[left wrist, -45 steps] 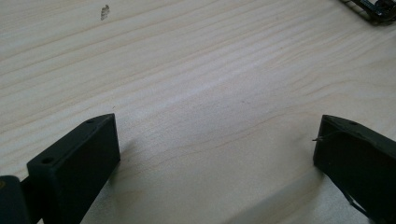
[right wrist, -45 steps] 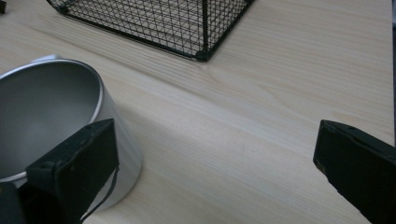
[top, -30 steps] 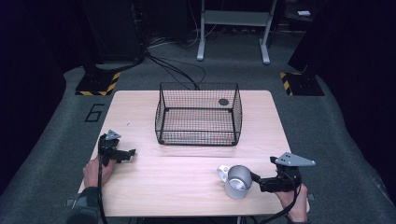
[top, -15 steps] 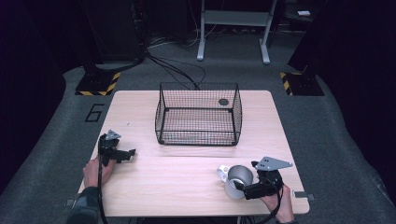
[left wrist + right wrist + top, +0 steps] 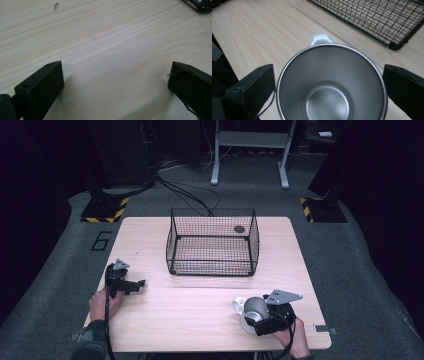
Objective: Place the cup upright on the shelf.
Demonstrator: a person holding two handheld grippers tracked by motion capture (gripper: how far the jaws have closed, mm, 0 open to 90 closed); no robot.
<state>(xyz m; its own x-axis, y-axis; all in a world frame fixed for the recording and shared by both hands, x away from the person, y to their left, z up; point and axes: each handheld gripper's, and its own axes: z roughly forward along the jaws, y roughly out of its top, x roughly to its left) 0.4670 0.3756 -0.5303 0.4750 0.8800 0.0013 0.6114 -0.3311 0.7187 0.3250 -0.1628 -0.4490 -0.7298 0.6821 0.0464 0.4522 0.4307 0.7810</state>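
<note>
A steel cup (image 5: 253,312) with a white handle (image 5: 238,304) is on the wooden table (image 5: 200,320) near the front right. My right gripper (image 5: 257,320) is open, one jaw on each side of the cup. In the right gripper view I look into the cup's mouth (image 5: 329,95), with the handle (image 5: 320,39) on the far side and my right gripper (image 5: 328,72) straddling the rim. My left gripper (image 5: 136,286) rests open at the table's left side. Bare wood lies between the jaws of my left gripper (image 5: 116,75).
A black wire basket (image 5: 212,210) stands at the back middle of the table, with a small dark disc (image 5: 239,229) inside. Its near edge (image 5: 374,22) lies just beyond the cup, and a corner (image 5: 200,5) shows in the left gripper view. Dark floor surrounds the table.
My right gripper has moved left from the table's right edge onto the cup, so its jaws now flank it. The left gripper has stayed in place.
</note>
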